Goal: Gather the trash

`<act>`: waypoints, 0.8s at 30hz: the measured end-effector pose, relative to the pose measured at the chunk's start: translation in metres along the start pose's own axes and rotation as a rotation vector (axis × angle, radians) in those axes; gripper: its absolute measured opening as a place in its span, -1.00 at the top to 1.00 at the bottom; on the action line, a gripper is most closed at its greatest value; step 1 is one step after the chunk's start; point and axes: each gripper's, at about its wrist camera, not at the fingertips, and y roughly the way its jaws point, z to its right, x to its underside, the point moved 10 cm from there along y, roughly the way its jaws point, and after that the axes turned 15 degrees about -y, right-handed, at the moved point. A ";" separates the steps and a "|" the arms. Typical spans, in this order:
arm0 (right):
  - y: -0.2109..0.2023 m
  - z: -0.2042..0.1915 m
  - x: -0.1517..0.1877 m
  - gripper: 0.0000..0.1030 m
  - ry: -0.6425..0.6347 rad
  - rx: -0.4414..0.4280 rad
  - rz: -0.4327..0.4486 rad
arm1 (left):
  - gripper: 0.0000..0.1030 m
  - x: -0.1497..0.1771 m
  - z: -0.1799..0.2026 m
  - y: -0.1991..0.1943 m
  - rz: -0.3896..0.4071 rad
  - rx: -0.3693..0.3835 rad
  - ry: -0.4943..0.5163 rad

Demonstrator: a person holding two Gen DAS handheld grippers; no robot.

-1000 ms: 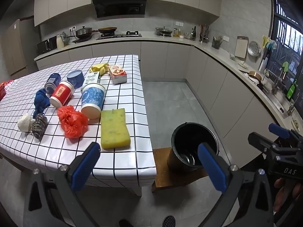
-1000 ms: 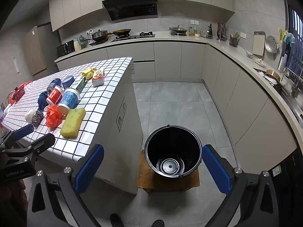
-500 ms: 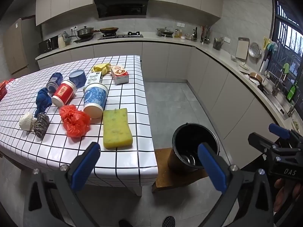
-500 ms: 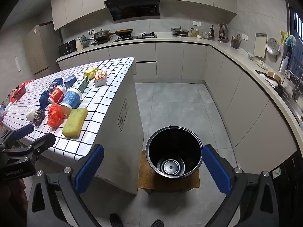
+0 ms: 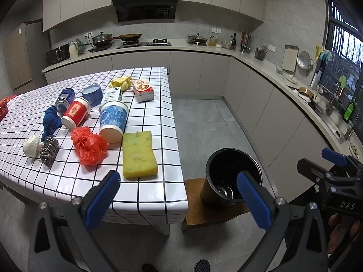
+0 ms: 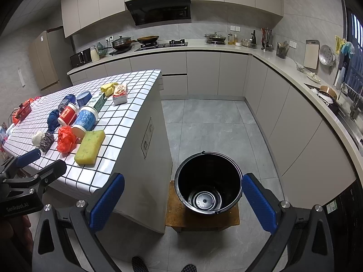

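I am looking at trash lying on the checked worktop (image 5: 158, 86): a yellow sponge (image 5: 138, 154) at centre left of the frame, a red bag (image 5: 89, 146) just beside it, cups beyond. The black bucket (image 6: 208, 184) is sitting empty at lower centre. My left hand-held gripper (image 5: 177, 200) and right hand-held gripper (image 6: 182, 201) are both gaping wide, holding nothing. Pinching the soft sponge off-centre could be dropping it short of the bucket. Since the earlier frame, the left view is drifting slightly nearer the worktop.

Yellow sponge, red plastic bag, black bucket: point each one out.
yellow sponge (image 5: 138, 154), left wrist view, middle of its top face.
red plastic bag (image 5: 89, 146), left wrist view, centre of the crumpled bag.
black bucket (image 6: 236, 176), right wrist view, inner wall below the rim.
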 end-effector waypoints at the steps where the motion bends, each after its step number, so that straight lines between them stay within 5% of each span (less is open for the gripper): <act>1: 0.000 0.000 0.000 -1.00 0.000 0.001 0.001 | -1.00 0.000 0.000 -0.001 0.001 0.000 0.000; 24: 0.002 0.002 -0.001 -1.00 0.003 0.000 -0.002 | -1.00 -0.002 0.008 0.002 0.003 -0.001 -0.001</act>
